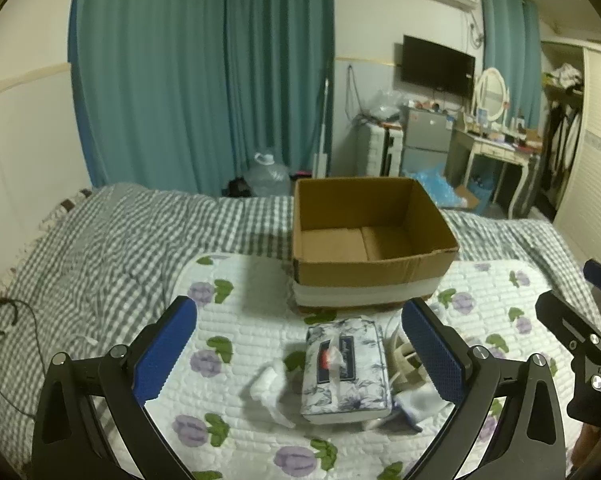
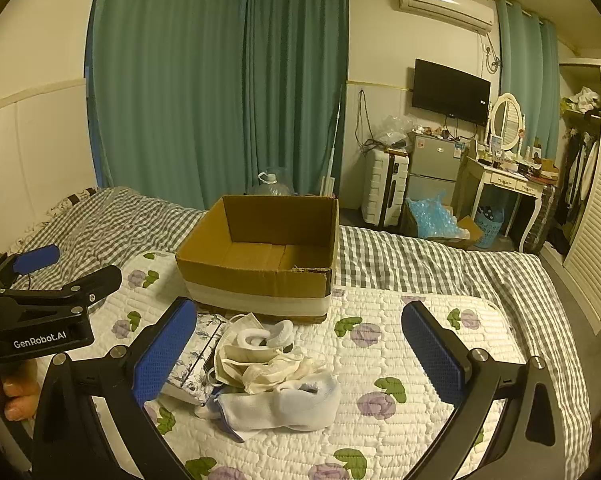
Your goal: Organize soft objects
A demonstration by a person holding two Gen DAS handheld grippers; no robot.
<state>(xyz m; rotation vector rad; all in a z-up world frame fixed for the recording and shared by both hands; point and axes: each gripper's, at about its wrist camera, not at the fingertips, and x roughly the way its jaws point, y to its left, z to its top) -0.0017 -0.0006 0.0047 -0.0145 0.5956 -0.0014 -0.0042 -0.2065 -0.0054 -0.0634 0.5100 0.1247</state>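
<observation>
Both grippers' fingers (image 1: pixel 168 344) spread empty; the floral-print soft tissue pack (image 1: pixel 346 368) probably squashes, so pinch its long sides.

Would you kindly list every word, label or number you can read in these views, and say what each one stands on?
"GenRobot.AI": white print on the black body of the left gripper, seen in the right wrist view.
Tissue pack: a dark label with script, too blurred to read.
Fridge: stickers, too small to read.
TV: a tiny mark, unreadable.
Box: no print visible.
</observation>
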